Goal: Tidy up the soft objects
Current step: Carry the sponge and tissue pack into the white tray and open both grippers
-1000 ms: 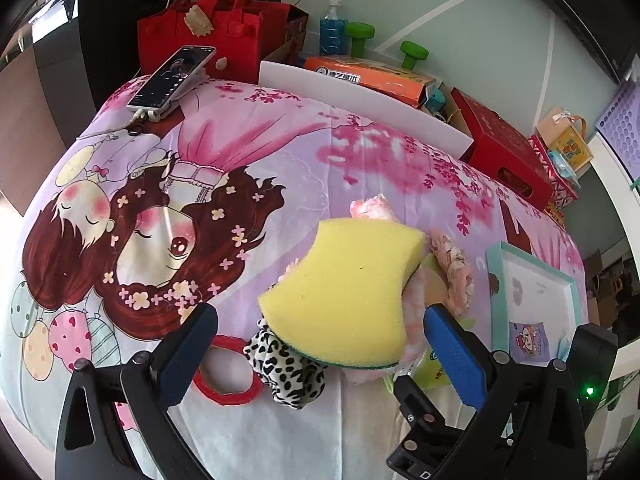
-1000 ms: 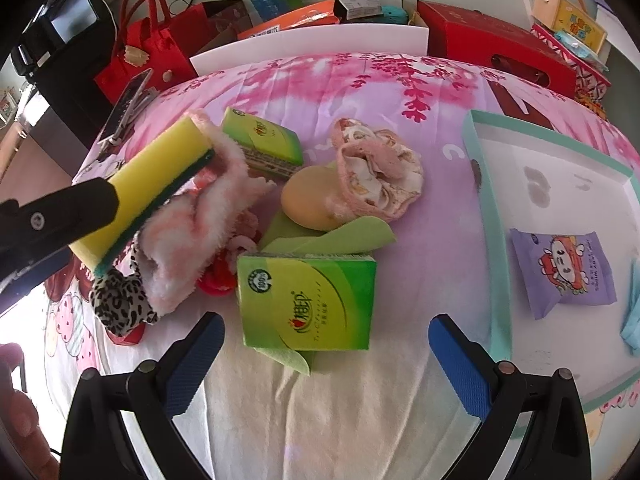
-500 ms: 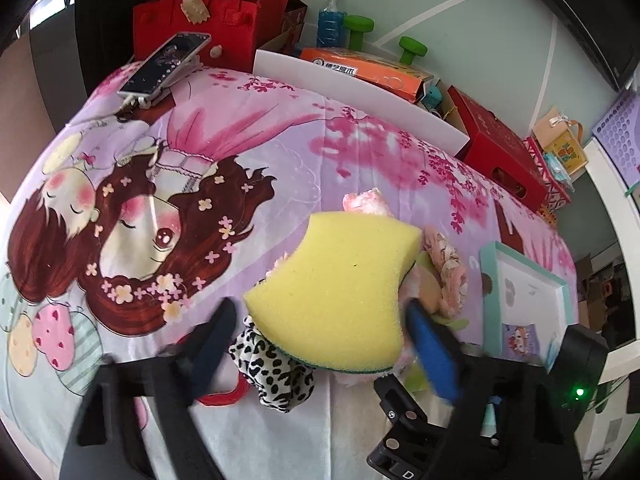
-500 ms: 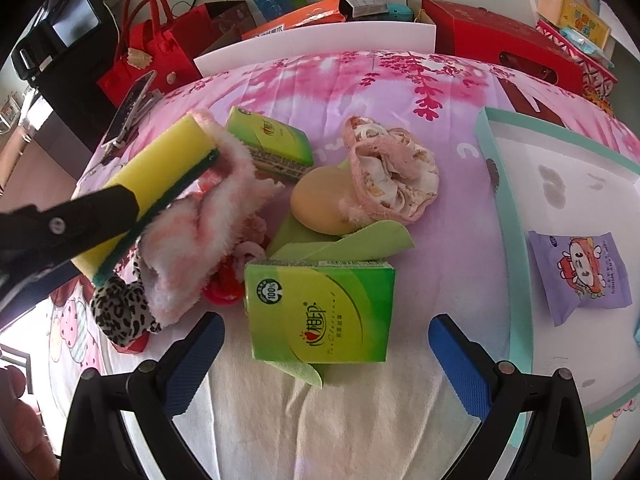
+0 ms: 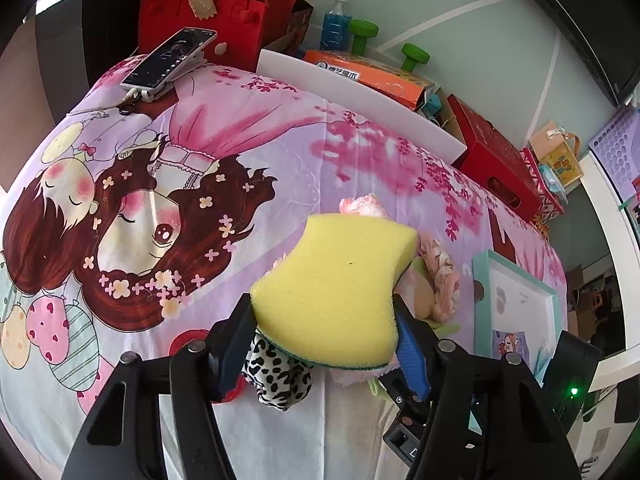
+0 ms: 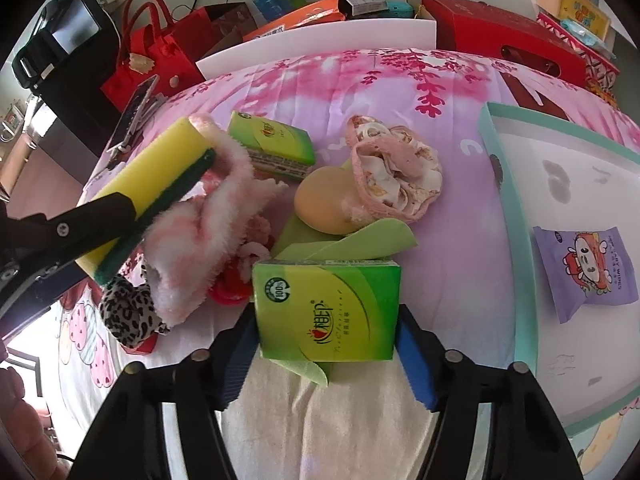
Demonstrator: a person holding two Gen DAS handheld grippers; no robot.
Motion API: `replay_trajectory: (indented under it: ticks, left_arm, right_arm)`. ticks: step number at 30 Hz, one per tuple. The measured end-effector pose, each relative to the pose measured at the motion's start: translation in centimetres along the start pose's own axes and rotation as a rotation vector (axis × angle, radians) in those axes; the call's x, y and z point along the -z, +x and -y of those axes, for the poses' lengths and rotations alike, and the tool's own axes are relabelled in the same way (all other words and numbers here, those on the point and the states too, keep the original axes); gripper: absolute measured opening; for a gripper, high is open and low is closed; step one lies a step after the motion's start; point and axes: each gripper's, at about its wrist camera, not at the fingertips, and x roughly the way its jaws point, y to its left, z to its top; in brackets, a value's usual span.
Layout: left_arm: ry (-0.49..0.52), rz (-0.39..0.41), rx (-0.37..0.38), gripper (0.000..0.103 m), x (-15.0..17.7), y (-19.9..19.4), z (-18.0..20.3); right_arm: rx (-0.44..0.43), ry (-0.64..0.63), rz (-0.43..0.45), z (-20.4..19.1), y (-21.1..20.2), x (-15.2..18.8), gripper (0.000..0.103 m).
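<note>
sponge [image 5: 336,292]: porous foam | tissue pack [image 6: 326,312]: glossy plastic | bedsheet [image 5: 248,148]: matt cloth

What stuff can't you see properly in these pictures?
- Left wrist view: the yellow sponge covers most of the pile beneath it.
- Right wrist view: the green tissue pack hides the lower part of the green cloth.
- Right wrist view: the teal tray is cut off by the picture's edge.

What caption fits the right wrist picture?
Right gripper fingers closing around a green tissue pack beside the teal tray.
</note>
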Motion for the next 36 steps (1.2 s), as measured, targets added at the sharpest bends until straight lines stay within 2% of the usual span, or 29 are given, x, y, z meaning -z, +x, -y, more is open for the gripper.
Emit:
replay_trajectory:
  ticks: [15, 23, 30, 36]
  left_arm:
    - [-0.004, 0.062, 0.013, 0.065, -0.4, -1.9, 0.1]
    - [0.024, 0.136, 0.027, 0.065, -0.8, -4.5, 1.1]
    - [0.057, 0.146, 0.033, 0.065, -0.8, -4.9, 2.4]
    - [0.127, 0.154, 0.055, 0.065, -0.7, -4.6, 5.4]
  right_arm:
    - [-0.008, 0.001, 0.013, 0.0, -1.3, -0.1, 0.066]
    - [-0.013, 0.012, 0.079, 0.5, -4.1, -0.3, 0.066]
    - [0.004, 0.037, 0.107, 1.9, -5.3, -0.8, 0.066]
    - [0.047, 0.091, 0.159, 5.2, -7.2, -1.6, 0.066]
